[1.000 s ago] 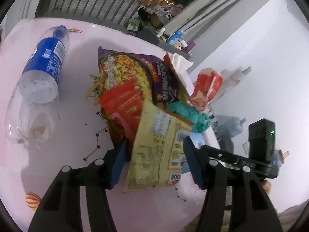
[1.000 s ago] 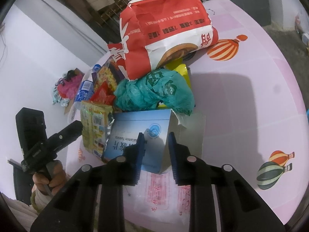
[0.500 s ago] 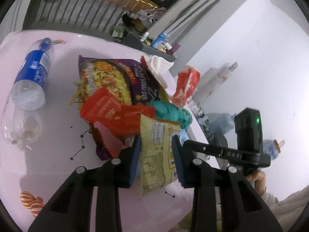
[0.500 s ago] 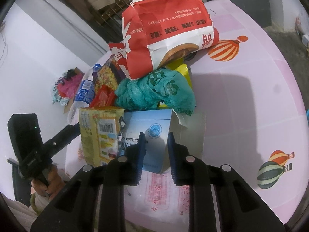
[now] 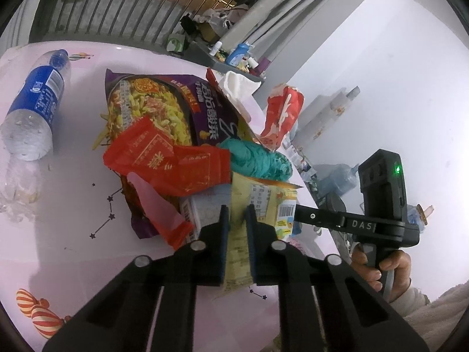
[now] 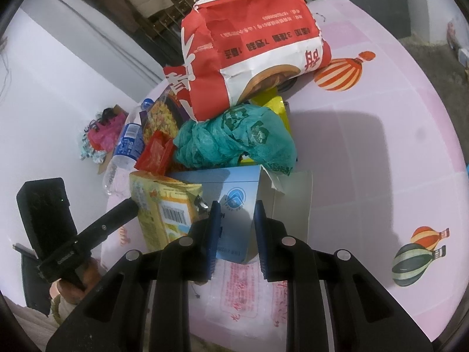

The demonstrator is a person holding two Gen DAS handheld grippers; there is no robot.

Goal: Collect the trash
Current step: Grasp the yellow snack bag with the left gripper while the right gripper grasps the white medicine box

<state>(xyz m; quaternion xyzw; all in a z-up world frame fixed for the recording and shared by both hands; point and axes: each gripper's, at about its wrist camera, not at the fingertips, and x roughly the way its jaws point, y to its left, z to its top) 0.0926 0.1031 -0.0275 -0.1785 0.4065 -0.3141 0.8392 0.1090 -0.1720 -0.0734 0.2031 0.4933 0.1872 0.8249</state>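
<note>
A: How far along does the collecting look?

B: Early, I judge; most of the rubbish lies in one heap on the pink table [image 5: 73,205], and no bin or bag to receive it shows in either view; only one piece is in hand.

A: Which piece?

B: The yellow snack packet [image 5: 263,205]; the left gripper [image 5: 236,217] has its jaws pinched onto it near the lower edge, at the near side of the heap; the packet stands up between the pads, crumpled and flat, with a barcode on its face.

A: And the other tool?

B: The right gripper [image 6: 234,220] has its jaws set either side of the light blue box [image 6: 231,202], just beside the yellow packet; whether the pads truly press the box or only flank it, I cannot tell from this angle.

A: What is left?

B: Nearly everything; the purple noodle wrapper [image 5: 152,108], the red foil wrapper [image 5: 164,158] lying over it, the crumpled teal plastic bag [image 6: 234,138], the big red and white paper bag [image 6: 249,41] leaning on top at the far side, and the blue-labelled water bottle [image 5: 32,108] lying on its side, apart from the heap at the left.

A: How will the yellow packet handle?

B: Light and limp, I expect; it may drag the red foil along, since the two overlap.
</note>
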